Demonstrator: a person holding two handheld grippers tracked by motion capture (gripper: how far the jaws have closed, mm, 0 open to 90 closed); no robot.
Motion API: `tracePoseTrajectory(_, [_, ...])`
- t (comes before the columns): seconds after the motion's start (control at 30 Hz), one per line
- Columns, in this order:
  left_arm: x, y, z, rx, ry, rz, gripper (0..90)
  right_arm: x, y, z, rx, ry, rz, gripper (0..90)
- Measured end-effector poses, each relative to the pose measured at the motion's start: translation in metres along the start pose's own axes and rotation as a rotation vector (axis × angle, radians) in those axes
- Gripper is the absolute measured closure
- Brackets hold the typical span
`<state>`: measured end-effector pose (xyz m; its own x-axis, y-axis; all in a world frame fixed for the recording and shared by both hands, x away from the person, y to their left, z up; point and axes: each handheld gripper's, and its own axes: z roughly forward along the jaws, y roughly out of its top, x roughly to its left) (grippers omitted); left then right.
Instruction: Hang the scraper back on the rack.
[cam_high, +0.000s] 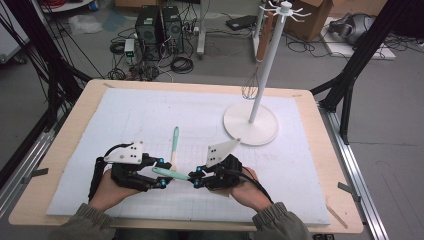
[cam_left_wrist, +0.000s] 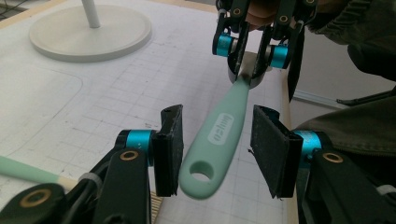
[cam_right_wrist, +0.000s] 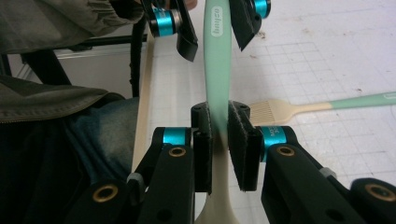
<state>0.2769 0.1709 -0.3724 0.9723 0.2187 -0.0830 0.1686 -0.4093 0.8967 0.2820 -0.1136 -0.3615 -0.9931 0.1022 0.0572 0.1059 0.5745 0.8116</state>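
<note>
A utensil with a mint-green handle (cam_high: 172, 174) hangs level between my two grippers near the table's front edge. My right gripper (cam_right_wrist: 219, 144) is shut on it where the green handle meets its cream lower part. The handle's end, with a hanging hole (cam_left_wrist: 201, 176), lies between the pads of my left gripper (cam_left_wrist: 219, 154). It sits close to one pad and clear of the other, so the left gripper is open. In the high view the left gripper (cam_high: 161, 173) faces the right gripper (cam_high: 196, 178). A second mint-handled brush (cam_high: 175, 144) with cream bristles (cam_right_wrist: 268, 111) lies on the mat.
A white stand (cam_high: 250, 125) with a round base, tall pole and hooks at the top rises at the back right of the white mat (cam_high: 125, 115). A wire whisk (cam_high: 249, 90) hangs beside the pole. The person's green sleeves (cam_left_wrist: 364, 121) lie along the table's front edge.
</note>
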Motion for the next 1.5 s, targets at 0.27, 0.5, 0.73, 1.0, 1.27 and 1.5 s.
tracePoseTrajectory(0.27, [-0.0003,-0.0004,0.0020,0.012,-0.030,0.011,59.1,0.0003,-0.0005,0.0003,0.008,0.003,-0.020,80.6])
tracePoseTrajectory(0.5, [-0.0016,-0.0004,0.0028,0.015,-0.040,0.021,63.6,0.0014,-0.0001,0.0005,0.013,0.009,-0.033,80.7])
tracePoseTrajectory(0.73, [-0.0018,-0.0006,0.0034,0.019,-0.053,0.019,66.2,0.0011,-0.0008,0.0012,0.017,0.013,-0.046,80.6])
tracePoseTrajectory(1.0, [-0.0022,-0.0007,0.0034,0.026,-0.075,0.024,69.9,-0.0002,-0.0026,0.0042,0.029,0.021,-0.051,80.5])
tracePoseTrajectory(1.27, [-0.0033,-0.0001,0.0044,0.042,-0.099,0.036,73.4,-0.0017,-0.0034,0.0059,0.040,0.034,-0.073,80.4])
tracePoseTrajectory(1.5, [-0.0033,-0.0005,0.0052,0.052,-0.094,0.032,74.2,-0.0052,-0.0048,0.0085,0.052,0.049,-0.063,79.9])
